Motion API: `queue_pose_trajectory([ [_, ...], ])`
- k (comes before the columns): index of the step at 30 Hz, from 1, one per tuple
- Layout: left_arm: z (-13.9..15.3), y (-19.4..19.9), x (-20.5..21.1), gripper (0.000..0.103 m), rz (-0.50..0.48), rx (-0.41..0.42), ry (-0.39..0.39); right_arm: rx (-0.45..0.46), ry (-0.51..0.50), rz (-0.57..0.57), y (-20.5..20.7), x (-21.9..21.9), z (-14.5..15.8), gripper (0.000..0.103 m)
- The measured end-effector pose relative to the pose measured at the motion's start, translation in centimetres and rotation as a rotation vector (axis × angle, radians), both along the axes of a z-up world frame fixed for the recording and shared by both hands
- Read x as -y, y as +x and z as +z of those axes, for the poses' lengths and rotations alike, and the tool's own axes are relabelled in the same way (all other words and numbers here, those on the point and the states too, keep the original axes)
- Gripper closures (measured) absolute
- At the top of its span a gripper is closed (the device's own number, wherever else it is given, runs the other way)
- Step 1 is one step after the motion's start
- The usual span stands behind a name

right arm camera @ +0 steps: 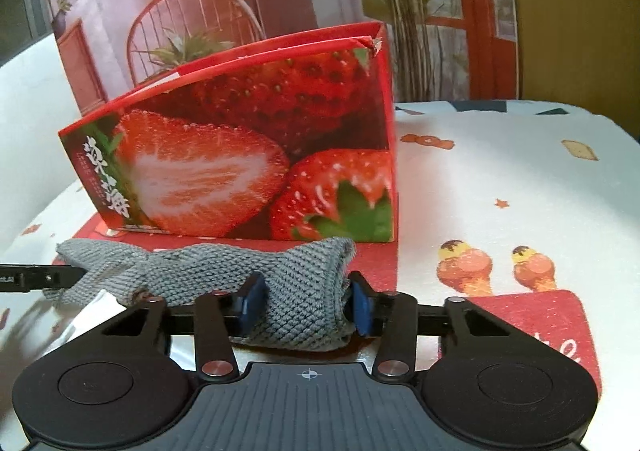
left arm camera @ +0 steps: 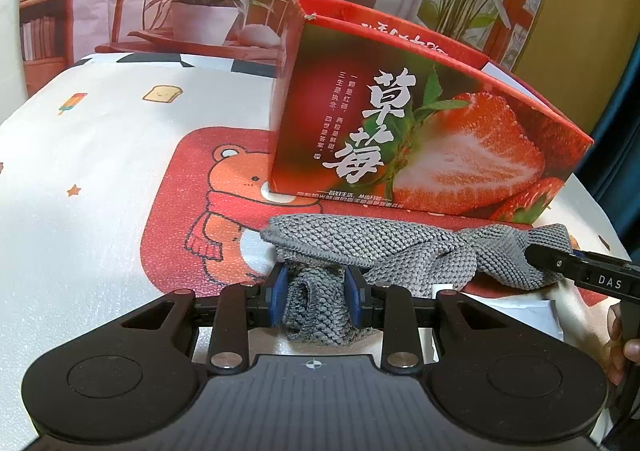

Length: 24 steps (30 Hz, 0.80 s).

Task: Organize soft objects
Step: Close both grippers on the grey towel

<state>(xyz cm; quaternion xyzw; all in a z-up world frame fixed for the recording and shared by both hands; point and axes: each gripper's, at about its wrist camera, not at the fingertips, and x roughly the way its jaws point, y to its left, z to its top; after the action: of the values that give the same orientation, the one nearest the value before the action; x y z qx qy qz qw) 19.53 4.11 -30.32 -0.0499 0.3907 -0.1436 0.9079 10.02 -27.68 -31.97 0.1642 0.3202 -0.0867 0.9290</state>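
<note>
Now, cloth: grey knitted cloth (left arm camera: 372, 247), soft, light, floppy; I judge bunched ends grip best.
Left gripper (left arm camera: 316, 299): pinching one bunched end.
Right gripper (right arm camera: 306, 301): pinching the other end.

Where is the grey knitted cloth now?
The grey knitted cloth lies on the table in front of the strawberry box, one end in each gripper's jaws.

Even warm indoor light, soft shadows, strong fisheye bending, dark corners.

The box (left arm camera: 420, 139) bears large white characters "草莓" beside a cut strawberry. Its smaller print is too fine to read. The right tongs (left arm camera: 600, 279) carry "DAS".
</note>
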Motion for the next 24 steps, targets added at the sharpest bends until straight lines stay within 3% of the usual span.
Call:
queue_pose_trajectory([
  [5, 0.2, 0.3, -0.6, 0.061, 0.018, -0.022, -0.041, 0.009, 0.021, 0.015, -0.1, 0.1, 0.0, 0.072],
  [7, 0.3, 0.4, -0.8, 0.048, 0.039, -0.023, -0.035, 0.010, 0.021, 0.019, -0.1, 0.0, 0.0, 0.073],
  [12, 0.9, 0.5, -1.4, 0.040, 0.066, -0.014, -0.073, 0.012, 0.027, 0.020, -0.1, 0.1, 0.0, 0.074],
  [16, 0.7, 1.1, -1.0, 0.040, 0.044, -0.040, -0.104, 0.011, 0.027, 0.020, -0.1, 0.1, -0.1, 0.074],
  [24, 0.1, 1.4, 0.7, 0.036, 0.006, -0.034, -0.079, 0.011, 0.028, 0.020, 0.0, 0.1, -0.1, 0.074],
])
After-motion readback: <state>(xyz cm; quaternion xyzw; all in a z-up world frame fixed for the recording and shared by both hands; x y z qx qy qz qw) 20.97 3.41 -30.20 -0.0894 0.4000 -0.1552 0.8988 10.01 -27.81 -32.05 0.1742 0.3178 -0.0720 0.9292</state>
